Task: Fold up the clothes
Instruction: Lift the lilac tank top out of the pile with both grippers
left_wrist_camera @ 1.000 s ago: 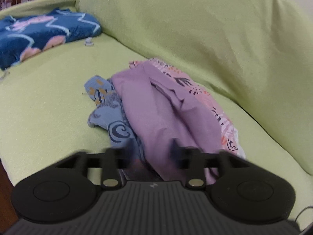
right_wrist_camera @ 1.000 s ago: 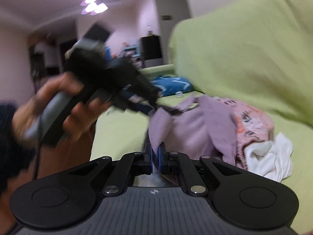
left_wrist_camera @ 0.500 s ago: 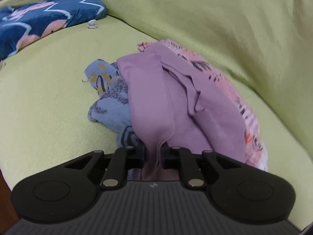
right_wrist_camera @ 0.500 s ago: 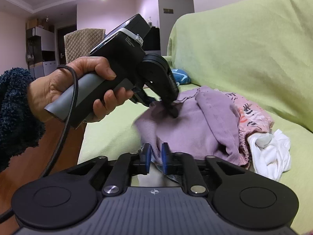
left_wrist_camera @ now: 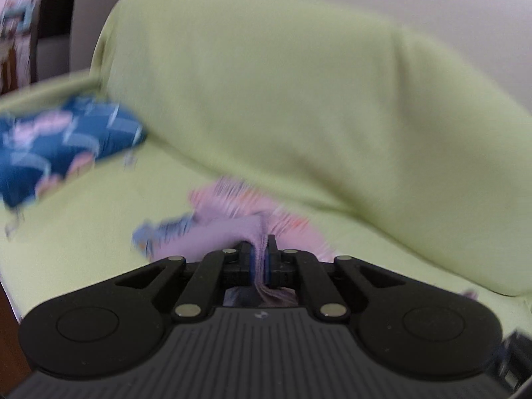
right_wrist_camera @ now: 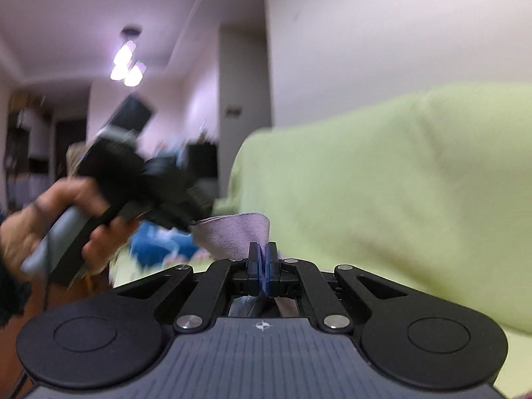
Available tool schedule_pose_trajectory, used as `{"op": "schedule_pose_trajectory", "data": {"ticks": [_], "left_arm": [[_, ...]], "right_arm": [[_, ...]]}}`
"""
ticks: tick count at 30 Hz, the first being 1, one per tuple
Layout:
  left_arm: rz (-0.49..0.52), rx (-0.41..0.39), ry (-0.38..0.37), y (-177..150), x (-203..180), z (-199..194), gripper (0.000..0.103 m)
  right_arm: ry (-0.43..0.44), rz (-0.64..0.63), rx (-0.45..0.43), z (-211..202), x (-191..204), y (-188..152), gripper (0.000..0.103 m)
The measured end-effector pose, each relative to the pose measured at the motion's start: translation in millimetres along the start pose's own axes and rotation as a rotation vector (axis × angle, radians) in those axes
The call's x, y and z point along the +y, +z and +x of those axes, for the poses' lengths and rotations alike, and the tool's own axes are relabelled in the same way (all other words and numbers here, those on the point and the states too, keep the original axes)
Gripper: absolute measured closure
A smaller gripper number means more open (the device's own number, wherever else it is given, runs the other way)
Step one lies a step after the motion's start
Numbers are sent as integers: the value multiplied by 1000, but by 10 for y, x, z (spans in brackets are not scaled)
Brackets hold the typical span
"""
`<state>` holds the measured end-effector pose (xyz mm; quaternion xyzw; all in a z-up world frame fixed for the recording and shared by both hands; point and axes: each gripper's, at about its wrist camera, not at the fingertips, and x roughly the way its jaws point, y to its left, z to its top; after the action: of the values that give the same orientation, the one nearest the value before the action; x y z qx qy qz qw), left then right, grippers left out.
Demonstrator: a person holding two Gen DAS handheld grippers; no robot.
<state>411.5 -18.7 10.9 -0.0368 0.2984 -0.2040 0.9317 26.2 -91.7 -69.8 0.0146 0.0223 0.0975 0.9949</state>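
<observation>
A purple garment is lifted off the clothes pile on the green sofa. My left gripper has a fold of it between its pads, the jaws closing tight on the cloth. In the right wrist view the same purple garment stretches as a short band from the left gripper, held by a hand, to my right gripper. The right jaws are closing on its edge with cloth pinched between the blue pads. Both views are blurred by motion.
A pink patterned garment and a light blue patterned one stay on the seat under the lifted cloth. A dark blue patterned cushion lies at the far left end. The sofa back rises on the right.
Both grippers closed on the purple garment and rose with it off the pile. The right view now looks level across the room, with the pile out of sight.
</observation>
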Motion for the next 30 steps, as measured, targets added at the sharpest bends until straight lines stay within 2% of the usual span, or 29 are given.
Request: {"op": "schedule_pose_trajectory", "data": {"ticks": [5,10,13,15,19,23,25,28,30], "left_arm": [[113,-141,-67,364,-591,-975,100],[241,-258,-144,548,-1259,-2033,100],[311,-286,-202,547,-1654,-2507,100],[359,-282,-223,495,-1929,-2674,100],[420,-231,-269,347,-2494,-2638,100],[440,-128,-309,221,-3129,-2159,100],[445,-101,-322,199,-3448,-1904,100],[454,-149,-345,250,-3871,-1759,99],[452,-207,-381,309,-4125,-1876,99]], "right_arm": [[-56,-16,-123,-675,-76,755,103],[-111,-81,-239,-1527,-13,1454,103],[-157,-93,-272,-1992,-57,1783,103],[-192,-84,-265,-2216,-162,1944,103],[-285,-61,-205,-2452,-544,2137,103],[-393,-1,-93,-2386,-1280,2147,103],[-438,39,-57,-2338,-1703,2163,103],[-493,60,-84,-2403,-2188,2346,103],[-530,27,-129,-2490,-2386,2527,103]]}}
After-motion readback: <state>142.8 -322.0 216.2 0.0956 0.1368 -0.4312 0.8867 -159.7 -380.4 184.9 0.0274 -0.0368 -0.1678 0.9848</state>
